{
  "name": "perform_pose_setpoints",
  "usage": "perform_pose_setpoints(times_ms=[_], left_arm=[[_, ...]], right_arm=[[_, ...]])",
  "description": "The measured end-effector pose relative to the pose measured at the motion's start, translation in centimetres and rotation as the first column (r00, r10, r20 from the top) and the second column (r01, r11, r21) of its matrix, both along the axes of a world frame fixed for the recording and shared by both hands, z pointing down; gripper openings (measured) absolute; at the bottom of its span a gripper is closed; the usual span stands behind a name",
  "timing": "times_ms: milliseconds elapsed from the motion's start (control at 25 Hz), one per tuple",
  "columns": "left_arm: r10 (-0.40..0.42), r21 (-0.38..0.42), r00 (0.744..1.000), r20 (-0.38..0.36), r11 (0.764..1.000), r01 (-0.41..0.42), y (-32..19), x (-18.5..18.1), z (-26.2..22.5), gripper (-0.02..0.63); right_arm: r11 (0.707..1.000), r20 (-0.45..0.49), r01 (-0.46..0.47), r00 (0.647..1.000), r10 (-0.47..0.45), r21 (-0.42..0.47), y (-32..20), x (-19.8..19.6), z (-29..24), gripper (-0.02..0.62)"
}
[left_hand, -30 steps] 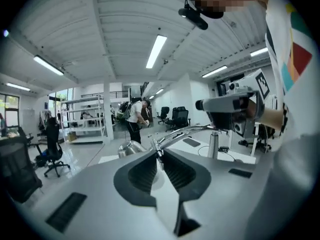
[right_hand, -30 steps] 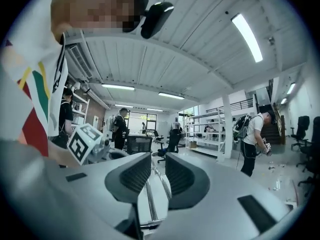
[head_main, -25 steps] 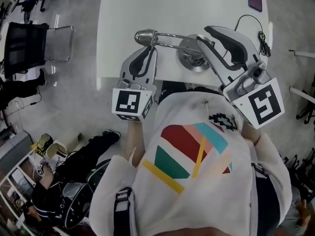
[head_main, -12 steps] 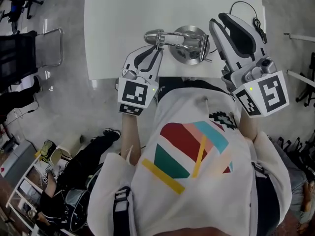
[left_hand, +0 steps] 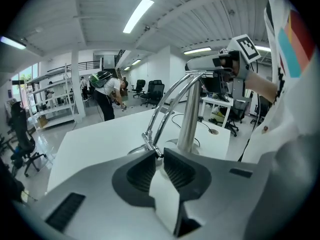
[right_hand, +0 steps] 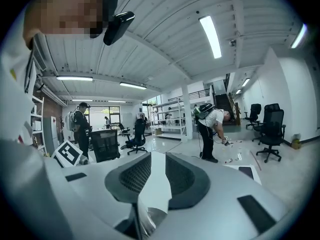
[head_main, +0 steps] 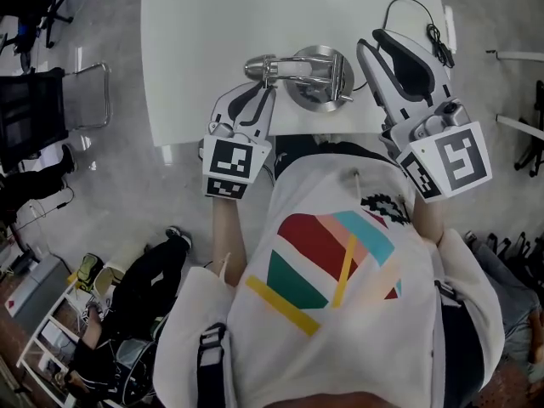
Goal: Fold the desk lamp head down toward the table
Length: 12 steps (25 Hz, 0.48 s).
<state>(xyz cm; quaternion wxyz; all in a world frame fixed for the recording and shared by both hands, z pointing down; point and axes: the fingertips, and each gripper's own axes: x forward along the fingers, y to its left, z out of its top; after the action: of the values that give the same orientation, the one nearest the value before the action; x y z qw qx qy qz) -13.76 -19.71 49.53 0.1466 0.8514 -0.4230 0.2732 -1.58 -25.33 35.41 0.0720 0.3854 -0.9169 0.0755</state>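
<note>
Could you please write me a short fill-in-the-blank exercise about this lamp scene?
1. The lamp stands on a ___ table.
2. Its base is ___ in shape.
3. The left gripper grips the lamp's arm, while the right gripper holds ___.
Missing words: white; round; nothing.

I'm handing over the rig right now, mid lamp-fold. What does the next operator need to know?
Left gripper: jaws nearly together, tips at the chrome desk lamp's arm joint; grip unconfirmed.
Right gripper: jaws apart, empty, right of the lamp's round base.
Lamp stands near the white table's front edge.
Done: lamp head looks low, near the tabletop.
Left: check whether it is fully down, then release.
</note>
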Motion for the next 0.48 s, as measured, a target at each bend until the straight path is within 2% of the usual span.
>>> perform_pose_setpoints(times_ms=[120, 200, 280, 360, 400, 480], left_arm=[[-0.029, -0.062, 0.998, -0.050, 0.998, 0.026, 0.1, 0.1, -0.2, 0.089], [-0.025, -0.052, 1.000, -0.018, 0.998, 0.025, 0.2, 0.4, -0.1, 0.089], [-0.034, 0.048, 0.997, 0.067, 0.998, 0.030, 0.6, 0.9, -0.1, 0.091], [-0.088, 0.171, 0.989, 0.123, 0.983, 0.066, 1.2, 1.2, -1.4, 0.089], [-0.121, 0.222, 0.986, 0.116, 0.971, 0.093, 1.3, 1.3, -2.9, 0.089], [-0.174, 0.291, 0.984, 0.034, 0.944, 0.156, 1.1, 1.1, -7.1, 0.089]], right_arm=[[1.000, -0.001, 0.002, 1.000, -0.002, -0.001, 0.6, 0.1, -0.5, 0.091], [1.000, 0.002, 0.000, 1.000, 0.000, 0.003, 1.0, 0.5, -0.4, 0.091], [1.000, 0.012, -0.006, 1.000, 0.006, 0.013, 1.4, 1.2, -0.3, 0.091], [1.000, 0.023, -0.013, 1.000, 0.012, 0.024, 2.1, 2.2, -0.7, 0.091], [1.000, 0.031, -0.014, 0.999, 0.013, 0.028, 2.4, 2.6, -1.3, 0.091], [0.999, 0.050, -0.010, 0.999, 0.008, 0.042, 2.7, 3.4, -2.9, 0.091]])
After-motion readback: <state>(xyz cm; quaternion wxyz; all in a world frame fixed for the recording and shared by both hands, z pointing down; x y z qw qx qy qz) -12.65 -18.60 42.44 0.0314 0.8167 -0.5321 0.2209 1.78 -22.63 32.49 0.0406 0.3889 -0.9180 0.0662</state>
